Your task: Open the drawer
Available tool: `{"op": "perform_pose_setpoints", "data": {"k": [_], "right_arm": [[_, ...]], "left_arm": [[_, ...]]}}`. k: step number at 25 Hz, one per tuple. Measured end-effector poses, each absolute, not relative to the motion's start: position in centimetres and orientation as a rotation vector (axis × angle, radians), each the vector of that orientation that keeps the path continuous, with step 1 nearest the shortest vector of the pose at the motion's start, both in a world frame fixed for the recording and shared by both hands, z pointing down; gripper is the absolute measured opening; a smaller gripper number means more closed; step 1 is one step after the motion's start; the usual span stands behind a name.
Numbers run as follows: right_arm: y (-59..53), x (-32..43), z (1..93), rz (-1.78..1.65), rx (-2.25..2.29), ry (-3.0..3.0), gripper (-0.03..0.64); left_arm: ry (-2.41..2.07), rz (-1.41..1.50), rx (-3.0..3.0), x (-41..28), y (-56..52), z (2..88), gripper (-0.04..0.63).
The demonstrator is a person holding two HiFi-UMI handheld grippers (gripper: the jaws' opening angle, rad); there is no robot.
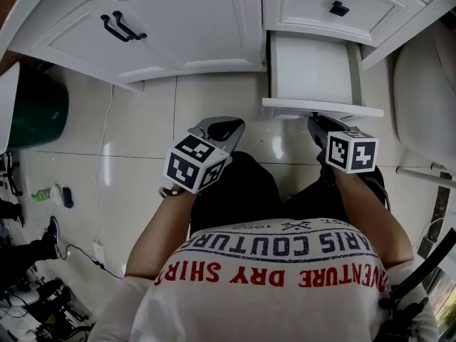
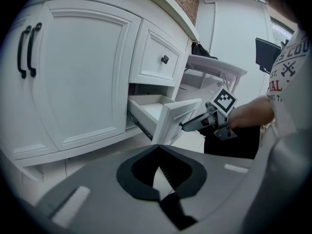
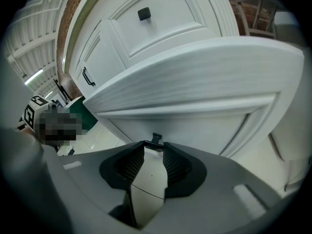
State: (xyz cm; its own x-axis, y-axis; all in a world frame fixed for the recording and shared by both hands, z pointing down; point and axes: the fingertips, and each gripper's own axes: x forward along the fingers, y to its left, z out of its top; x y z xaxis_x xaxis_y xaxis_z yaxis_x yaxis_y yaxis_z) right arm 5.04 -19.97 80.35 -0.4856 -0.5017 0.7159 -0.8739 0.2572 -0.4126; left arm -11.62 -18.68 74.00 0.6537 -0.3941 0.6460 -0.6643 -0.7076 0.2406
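Note:
The white drawer (image 1: 315,70) stands pulled out from the cabinet, its front panel (image 1: 322,108) toward me and nothing visible inside. My right gripper (image 1: 314,122) reaches under that panel. In the right gripper view its jaws close on the small black knob (image 3: 155,138) of the drawer front (image 3: 195,82), the right gripper (image 3: 154,147) shut on it. The left gripper view shows the drawer (image 2: 165,115) from the side with the right gripper (image 2: 188,126) at its front. My left gripper (image 1: 226,127) hangs over the floor left of the drawer, jaw tips of the left gripper (image 2: 158,152) together, holding nothing.
Above the pulled drawer is a shut drawer with a black knob (image 1: 339,8). Cabinet doors with black handles (image 1: 117,27) lie to the left. A dark green bin (image 1: 39,112) stands at far left, a white rounded fixture (image 1: 427,98) at right. The person's knees are just behind the grippers.

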Motion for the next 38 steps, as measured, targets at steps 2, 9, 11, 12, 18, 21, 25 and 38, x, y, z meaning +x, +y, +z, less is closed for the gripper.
{"op": "perform_pose_setpoints", "data": {"k": [2,9,11,12,18,21,25,38], "right_arm": [[-19.2,5.0,80.2,1.130,1.248,-2.086,0.129],[-18.4,4.9,80.1,1.137,1.219,-2.105,0.127],[-18.4,4.9,80.1,1.130,1.209,-2.112,0.134],[-18.4,4.8,80.1,1.129,1.202,-2.114,0.138],[-18.8,5.2,78.7,1.201,1.254,-2.116,0.179],[-18.6,6.6,75.4,1.249,1.376,-2.072,0.157],[-17.1,6.8,69.1,1.268,1.386,-2.076,0.094],[-8.4,4.4,36.7,1.119,1.202,-2.178,0.008]], "left_arm": [[-0.819,0.790,2.406,-11.6,-18.4,74.2,-0.008],[-0.831,0.760,2.403,-11.5,-18.8,74.4,-0.008],[-0.833,0.744,2.396,-11.4,-19.2,74.8,-0.008],[-0.827,0.734,2.396,-11.1,-19.3,74.9,-0.008],[-0.793,0.761,2.366,-10.0,-19.3,74.8,-0.008],[-0.776,0.763,2.303,-10.3,-18.6,72.3,-0.008],[-0.772,0.756,2.256,-10.1,-17.9,66.4,-0.006],[-0.522,0.779,2.406,-7.1,-11.0,33.4,-0.006]]}}
